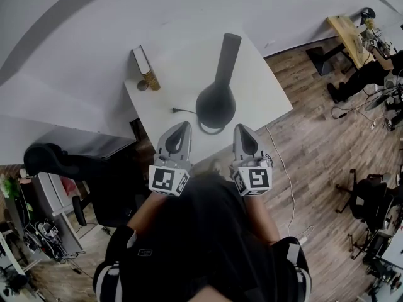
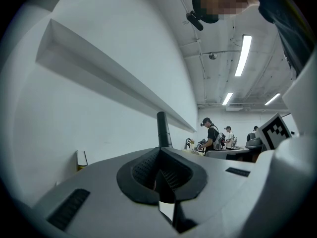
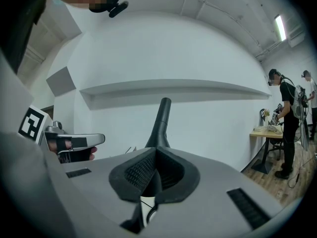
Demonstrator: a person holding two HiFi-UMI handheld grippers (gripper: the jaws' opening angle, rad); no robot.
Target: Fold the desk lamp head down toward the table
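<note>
The lamp (image 1: 217,99) is standing on the table (image 1: 264,87), near its front edge. The left gripper (image 1: 183,126) and right gripper (image 1: 243,129) are hovering beside its base, jaws pressed together, gripping nothing.

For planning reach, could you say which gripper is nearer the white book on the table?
Left. The left gripper is on the same side of the lamp as the white book; the right gripper is opposite.

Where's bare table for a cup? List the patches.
Free: the table right of the lamp, up to its right edge; also the strip between the book and the lamp's stem. Crowded: the near edge, with lamp base, cable, left gripper and right gripper.
</note>
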